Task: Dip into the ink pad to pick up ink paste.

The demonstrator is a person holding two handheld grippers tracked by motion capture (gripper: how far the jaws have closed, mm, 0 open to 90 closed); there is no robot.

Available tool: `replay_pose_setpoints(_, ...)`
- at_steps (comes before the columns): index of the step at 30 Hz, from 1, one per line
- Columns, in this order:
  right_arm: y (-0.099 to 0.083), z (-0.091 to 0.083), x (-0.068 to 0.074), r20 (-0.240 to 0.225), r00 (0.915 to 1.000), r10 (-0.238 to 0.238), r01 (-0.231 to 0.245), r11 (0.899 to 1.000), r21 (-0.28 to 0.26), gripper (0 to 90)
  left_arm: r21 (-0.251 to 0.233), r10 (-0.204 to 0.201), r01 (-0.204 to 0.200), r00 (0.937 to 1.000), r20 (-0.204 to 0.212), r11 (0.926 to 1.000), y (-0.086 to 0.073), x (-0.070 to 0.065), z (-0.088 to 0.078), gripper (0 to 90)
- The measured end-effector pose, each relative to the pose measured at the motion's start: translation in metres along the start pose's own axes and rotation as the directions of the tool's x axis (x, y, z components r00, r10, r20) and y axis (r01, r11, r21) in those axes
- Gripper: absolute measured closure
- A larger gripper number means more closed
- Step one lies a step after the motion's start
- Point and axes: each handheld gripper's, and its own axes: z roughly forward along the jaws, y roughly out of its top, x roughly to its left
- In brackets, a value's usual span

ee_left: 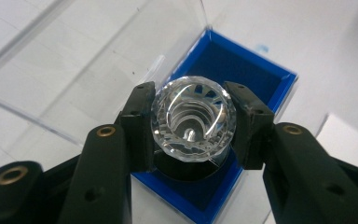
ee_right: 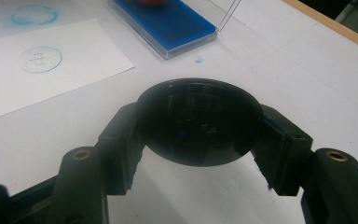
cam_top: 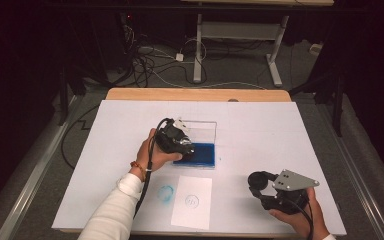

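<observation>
My left gripper is shut on a round stamp with a faceted clear knob. Its black base sits down in the blue ink pad of a small case at the table's middle. The case's clear lid stands open behind it. A white paper with a faint round stamped mark lies in front of the case. My right gripper hovers near the front right, shut on a black round cap.
A blue ink smudge marks the white table cover left of the paper. The wooden table edge runs along the back. Beyond it are cables and a desk frame on the floor.
</observation>
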Motion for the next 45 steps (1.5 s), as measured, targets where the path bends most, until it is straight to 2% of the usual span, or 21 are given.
replay_pose_setpoints(5, 0.000, -0.001, -0.001, 0.002, 1.0000, 0.004, -0.004, 1.000, -0.003, 38.9, -0.046, -0.002, 0.002, 0.9999, -0.012, 0.9990, 0.010, 0.005, -0.026, 54.9)
replay_pose_setpoints(8, 0.000, -0.001, -0.001, 0.004, 1.0000, 0.003, -0.003, 1.000, -0.004, 38.9, -0.059, 0.001, -0.002, 0.9999, -0.017, 0.9982, 0.015, 0.005, -0.035, 55.0)
replay_pose_setpoints(19, 0.001, -0.003, 0.000, 0.015, 0.9999, 0.004, -0.003, 1.000, -0.017, 38.9, -0.046, 0.010, -0.011, 0.9998, -0.014, 0.9989, 0.018, 0.006, -0.041, 54.9)
replay_pose_setpoints(28, 0.001, -0.001, 0.000, 0.014, 0.9999, 0.003, -0.003, 1.000, -0.010, 38.9, -0.057, -0.005, 0.006, 0.9995, 0.033, 0.9983, 0.014, 0.006, -0.029, 54.9)
replay_pose_setpoints(38, -0.001, 0.000, 0.000, 0.012, 0.9999, 0.004, -0.004, 1.000, 0.003, 38.8, -0.024, -0.031, 0.032, 0.9980, 0.056, 0.9992, 0.000, 0.008, -0.004, 54.9)
replay_pose_setpoints(40, -0.002, 0.000, -0.001, 0.012, 0.9999, 0.003, -0.003, 1.000, 0.005, 38.9, -0.024, -0.036, 0.038, 0.9969, 0.071, 0.9990, -0.002, 0.008, -0.001, 54.9)
replay_pose_setpoints(45, -0.002, 0.001, 0.000, 0.011, 0.9999, -0.003, 0.003, 1.000, 0.010, 38.9, -0.007, -0.035, 0.035, 0.9968, 0.072, 0.9994, -0.007, 0.006, 0.007, 54.9)
